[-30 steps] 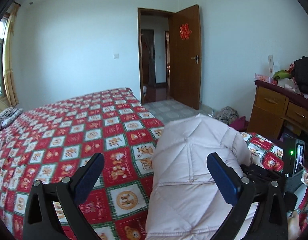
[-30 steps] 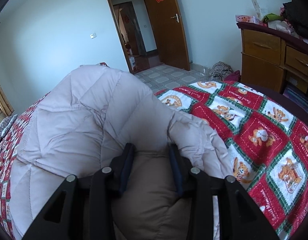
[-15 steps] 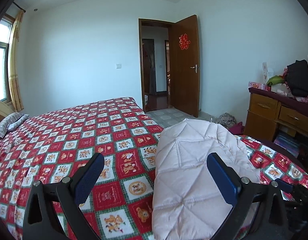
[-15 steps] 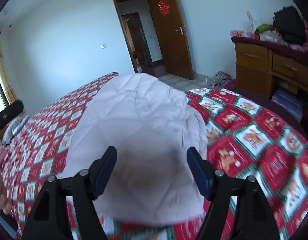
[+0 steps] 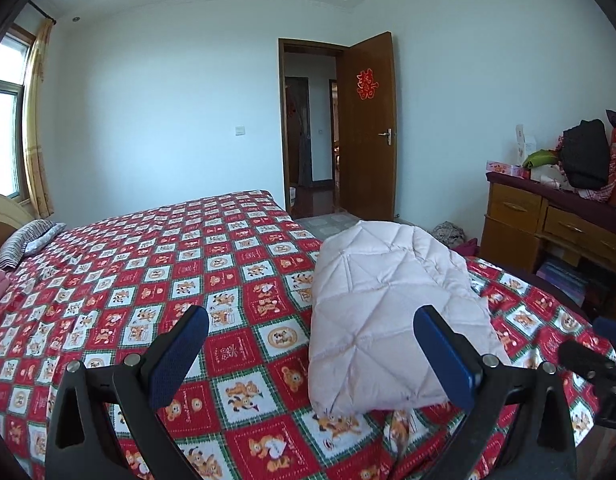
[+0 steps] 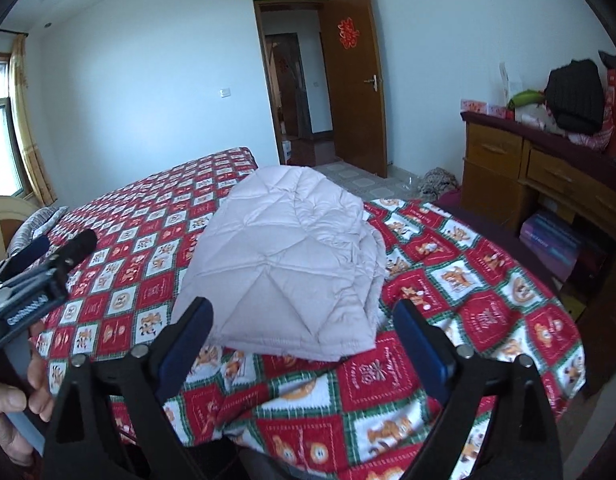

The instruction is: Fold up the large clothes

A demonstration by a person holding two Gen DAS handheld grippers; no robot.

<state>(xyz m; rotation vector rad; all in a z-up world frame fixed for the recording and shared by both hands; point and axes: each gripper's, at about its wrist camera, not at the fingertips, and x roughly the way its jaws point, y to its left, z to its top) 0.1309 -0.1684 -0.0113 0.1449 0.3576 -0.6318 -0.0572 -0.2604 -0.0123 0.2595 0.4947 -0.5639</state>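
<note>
A pale pink quilted coat lies folded in a compact bundle on the bed, near its front right corner; it also shows in the right wrist view. My left gripper is open and empty, held back from the bed with the coat's near edge between and behind its fingers. My right gripper is open and empty, just in front of the coat's near edge. The left gripper shows in the right wrist view at the left.
The bed carries a red, white and green patterned cover. A wooden dresser piled with clothes stands to the right. An open door is beyond the bed. Pillows lie at the far left.
My right gripper has opened and let go of the coat, then drawn back. Both grippers have risen and pulled away from the bed. The coat has settled flat.
</note>
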